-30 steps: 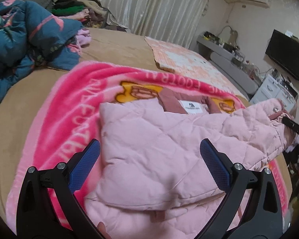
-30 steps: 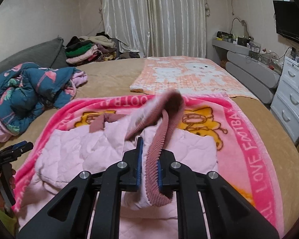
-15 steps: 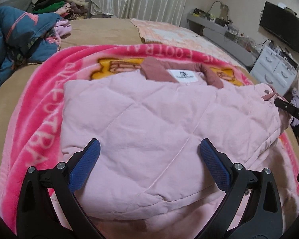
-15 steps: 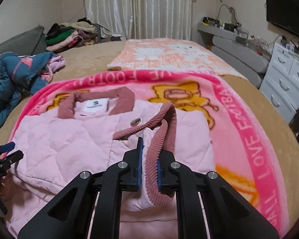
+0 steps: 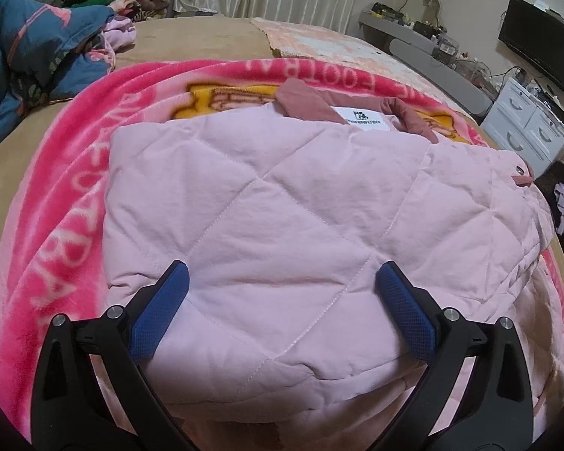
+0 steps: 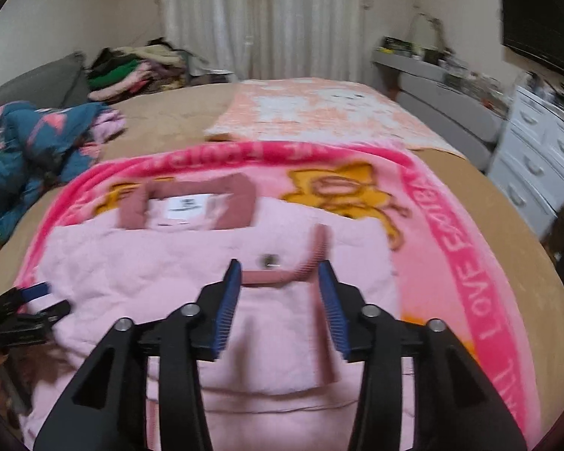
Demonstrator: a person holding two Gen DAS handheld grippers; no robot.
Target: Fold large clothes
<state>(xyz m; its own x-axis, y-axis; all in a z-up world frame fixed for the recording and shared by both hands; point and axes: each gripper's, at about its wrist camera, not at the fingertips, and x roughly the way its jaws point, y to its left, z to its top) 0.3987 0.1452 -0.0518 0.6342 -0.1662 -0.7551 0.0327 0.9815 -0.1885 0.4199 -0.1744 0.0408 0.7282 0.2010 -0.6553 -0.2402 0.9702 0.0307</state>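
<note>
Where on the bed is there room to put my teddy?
Bare tan bedsheet lies between the crumpled blue quilt and the peach patterned blanket. The pink fleece blanket is crowded: the pale pink quilted jacket covers most of it.

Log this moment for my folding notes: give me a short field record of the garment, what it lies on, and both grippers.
garment: pink quilted jacket, sleeves folded in, collar away from the cameras
cuff: dusty-pink ribbed cuff, lying on the jacket between the right jaws, not pinched
surface: pink blanket on the bed
left gripper: open, empty, low over the jacket
right gripper: open, jaws have just been opening
nearby: blue patterned quilt
</note>
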